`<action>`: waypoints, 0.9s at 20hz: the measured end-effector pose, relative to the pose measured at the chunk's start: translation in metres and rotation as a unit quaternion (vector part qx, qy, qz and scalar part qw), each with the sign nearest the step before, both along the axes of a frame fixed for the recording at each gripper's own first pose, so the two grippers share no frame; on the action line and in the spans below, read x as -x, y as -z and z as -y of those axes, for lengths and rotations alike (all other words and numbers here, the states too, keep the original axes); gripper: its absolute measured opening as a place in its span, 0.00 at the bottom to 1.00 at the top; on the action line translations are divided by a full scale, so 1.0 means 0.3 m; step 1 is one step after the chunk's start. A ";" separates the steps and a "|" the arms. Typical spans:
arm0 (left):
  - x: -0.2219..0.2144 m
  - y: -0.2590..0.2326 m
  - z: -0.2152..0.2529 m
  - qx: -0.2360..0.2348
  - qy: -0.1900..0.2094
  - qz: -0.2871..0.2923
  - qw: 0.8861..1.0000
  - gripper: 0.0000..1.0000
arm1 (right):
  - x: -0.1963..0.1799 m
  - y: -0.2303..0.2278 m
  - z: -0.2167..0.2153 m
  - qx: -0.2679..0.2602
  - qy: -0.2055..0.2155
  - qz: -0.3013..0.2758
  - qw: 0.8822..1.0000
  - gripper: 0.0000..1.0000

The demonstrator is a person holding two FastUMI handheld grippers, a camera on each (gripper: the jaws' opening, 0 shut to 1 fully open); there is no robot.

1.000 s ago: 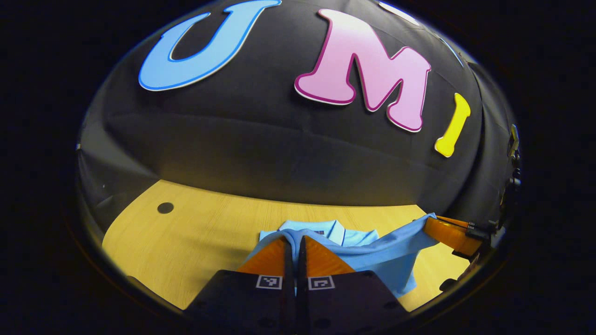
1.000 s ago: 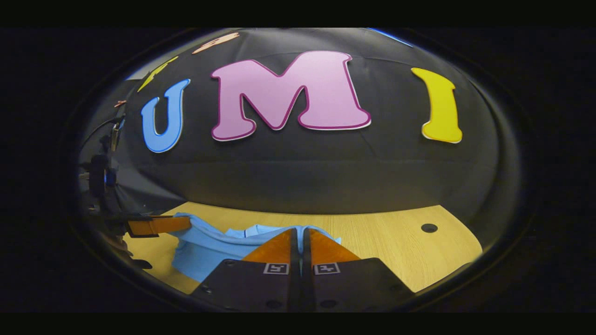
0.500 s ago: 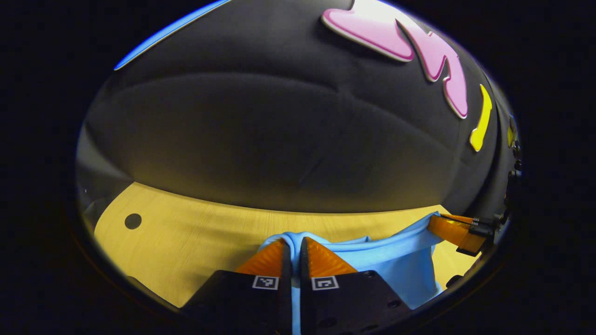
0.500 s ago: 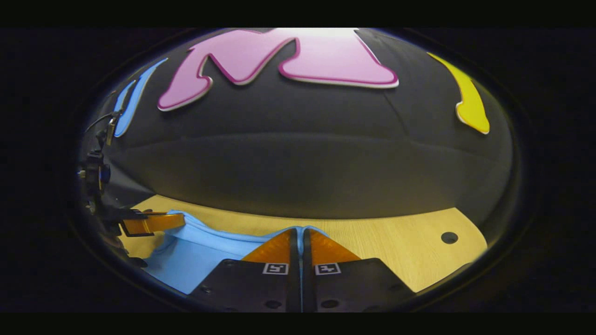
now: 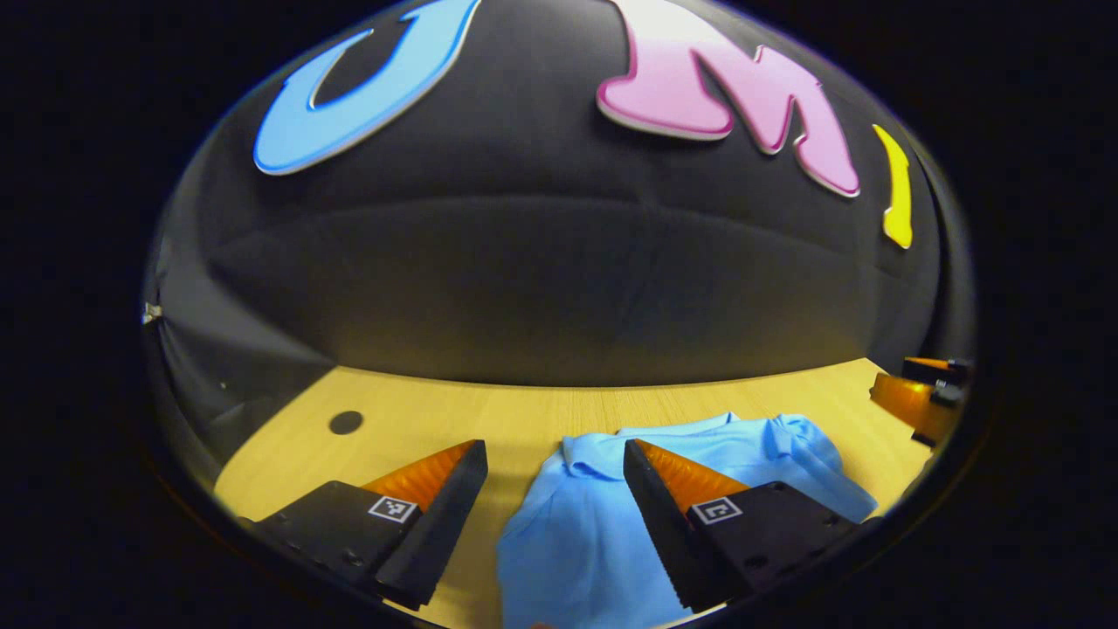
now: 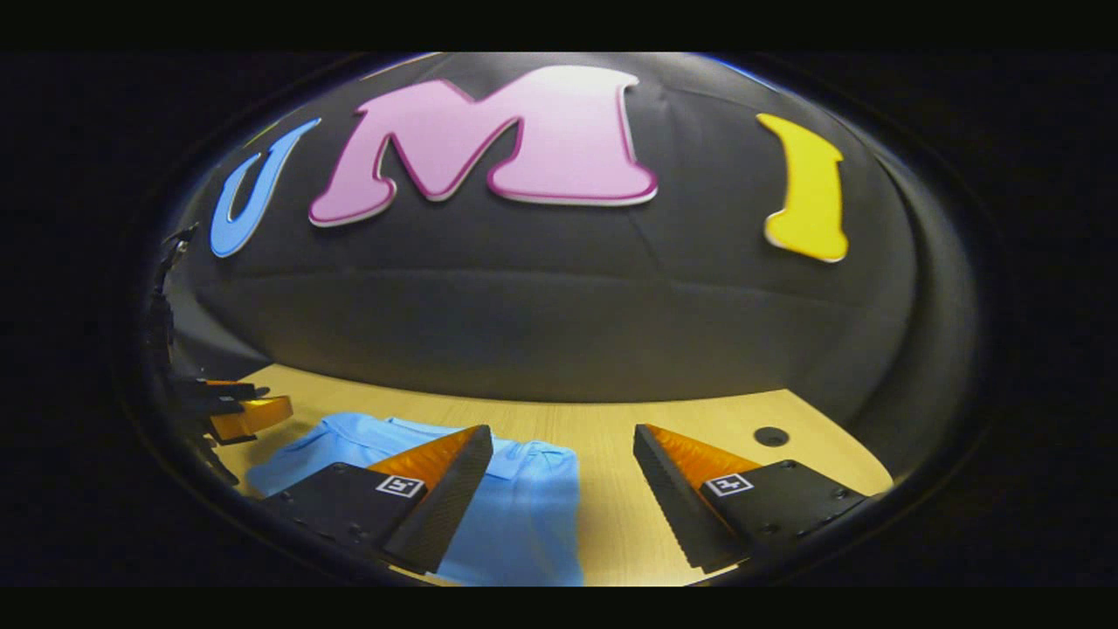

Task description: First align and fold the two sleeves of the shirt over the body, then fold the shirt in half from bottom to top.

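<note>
We start with the table (image 5: 419, 419), a pale wood top running to the booth's wall, with a dark round hole (image 5: 346, 422) near its left edge in the left gripper view and another hole (image 6: 770, 436) toward the right edge in the right gripper view. The shirt (image 5: 594, 515) lies on it, light blue, bunched into a compact bundle with rounded, puffy edges toward the back edge of the table; we judge the bottom-to-top fold to be laid down but loose.

To finish this step well, we would clear both tools straight up and away without dragging cloth, then check that the top layer sits square over the lower one and press out the bulges near the far edge.

The left gripper (image 5: 550, 459) hangs low over the shirt, tilted slightly, its 2 fingers spread wide with cloth lying between them but untouched. The right gripper (image 6: 563, 441) sits over the shirt's right edge, also spread wide: 1 finger above the cloth, 1 above bare wood, gripping nothing. It also appears, small, at the right edge of the left gripper view.
</note>
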State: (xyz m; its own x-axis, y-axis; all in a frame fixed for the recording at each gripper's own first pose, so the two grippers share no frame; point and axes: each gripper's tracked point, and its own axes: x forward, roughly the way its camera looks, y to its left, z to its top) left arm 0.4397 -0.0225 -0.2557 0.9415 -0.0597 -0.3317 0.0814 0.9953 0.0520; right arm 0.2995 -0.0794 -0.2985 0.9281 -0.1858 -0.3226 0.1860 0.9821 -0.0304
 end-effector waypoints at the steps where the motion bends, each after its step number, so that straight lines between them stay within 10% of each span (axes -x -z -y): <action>1: 0.082 -0.035 0.002 -0.010 0.006 0.007 1.000 0.98 | 0.078 -0.048 -0.001 0.007 0.007 0.010 1.000 1.00; 11: 0.998 -0.513 0.045 0.047 0.077 0.049 0.995 0.98 | 0.805 -0.578 -0.180 0.048 -0.018 0.044 0.998 0.99; 18: 1.444 -0.779 -0.087 0.088 0.040 0.123 0.988 0.98 | 1.119 -1.006 -0.341 0.026 -0.033 0.119 0.992 0.97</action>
State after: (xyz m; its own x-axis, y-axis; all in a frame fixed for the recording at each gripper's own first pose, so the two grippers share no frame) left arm 0.0066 0.0035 -0.0219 0.9824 -0.1726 -0.0717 0.1657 0.9818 -0.0933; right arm -0.0364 0.0229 0.0033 0.9875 -0.1335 -0.0836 0.1302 0.9905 -0.0434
